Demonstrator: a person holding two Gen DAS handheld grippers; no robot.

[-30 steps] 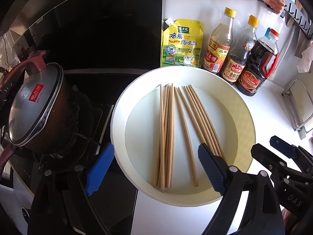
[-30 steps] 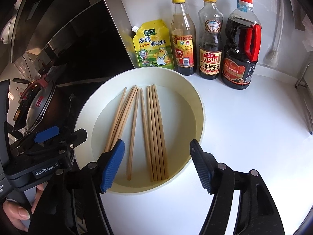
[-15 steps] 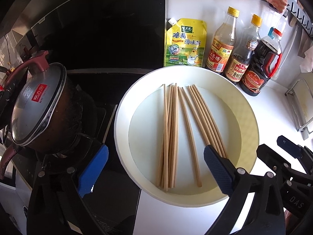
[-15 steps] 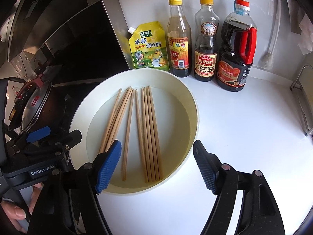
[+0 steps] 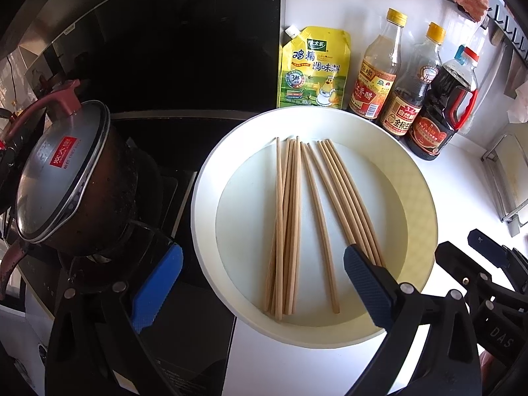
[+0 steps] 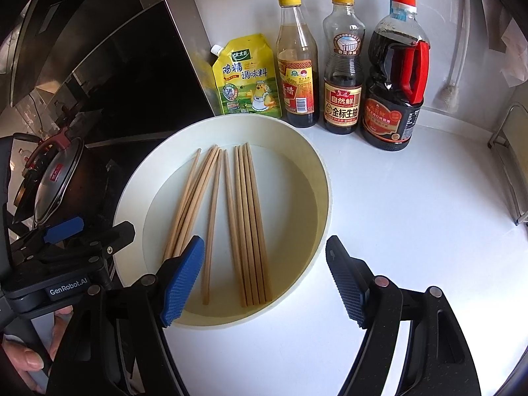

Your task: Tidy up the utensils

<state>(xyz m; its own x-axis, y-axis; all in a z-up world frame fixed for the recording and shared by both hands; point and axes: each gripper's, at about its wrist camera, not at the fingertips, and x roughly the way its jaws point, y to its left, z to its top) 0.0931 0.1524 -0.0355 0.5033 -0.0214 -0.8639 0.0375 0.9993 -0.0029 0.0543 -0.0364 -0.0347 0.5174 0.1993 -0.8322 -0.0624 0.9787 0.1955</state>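
Left hand-held gripper [image 5: 260,283]: jaws spread wide, nothing between the pads, pitched steeply downward. Right hand-held gripper [image 6: 264,280]: jaws also apart, a bit narrower, pads gripping nothing, same steep downward pitch. The two sit side by side, close. Right view shows the person's left hand [image 6: 33,346] wrapped round the left unit's handle, fingertips visible. Right hand barely in view.
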